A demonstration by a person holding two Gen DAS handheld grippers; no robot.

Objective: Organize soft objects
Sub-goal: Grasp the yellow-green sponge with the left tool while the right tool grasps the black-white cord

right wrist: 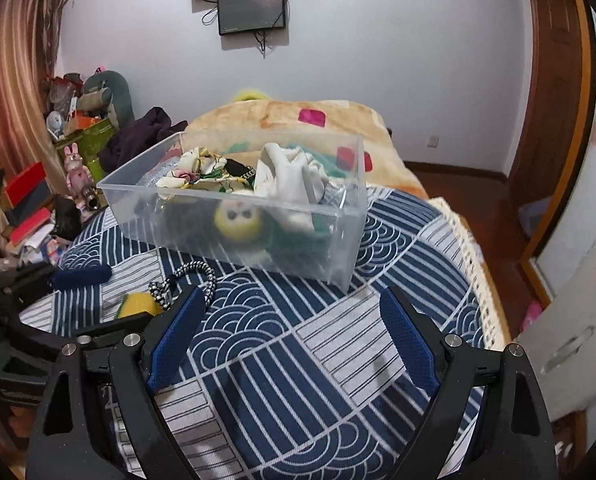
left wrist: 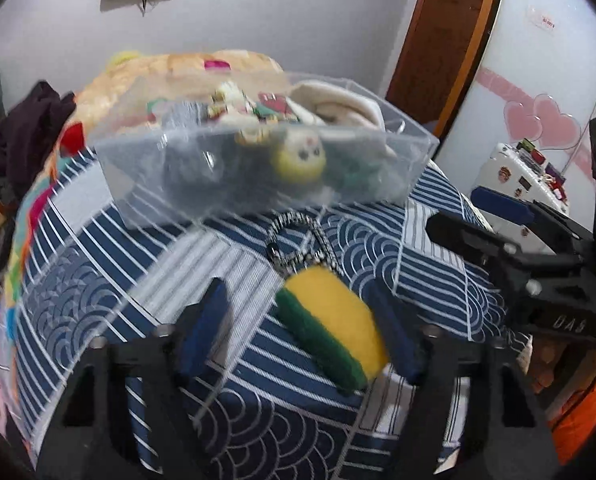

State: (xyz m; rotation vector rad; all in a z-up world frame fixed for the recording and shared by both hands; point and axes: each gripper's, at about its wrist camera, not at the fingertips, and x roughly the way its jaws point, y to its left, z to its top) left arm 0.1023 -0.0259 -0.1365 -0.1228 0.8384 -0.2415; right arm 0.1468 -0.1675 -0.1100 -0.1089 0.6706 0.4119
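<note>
The left gripper (left wrist: pixel 298 332) is seen spread wide around a yellow-and-green sponge (left wrist: pixel 332 330), whose right edge lies against the right finger while the left finger stands apart. A black-and-white braided cord (left wrist: pixel 298 240) lies just beyond on the blue patterned cloth (left wrist: pixel 438 280). Farther back sits the clear plastic bin (right wrist: pixel 338 240) of soft items, and the right gripper (right wrist: pixel 294 336) is held spread and empty before it.

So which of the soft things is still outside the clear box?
The yellow-and-green sponge and the braided cord touching it. Both lie on the bedspread; the rest sit inside the box.
</note>
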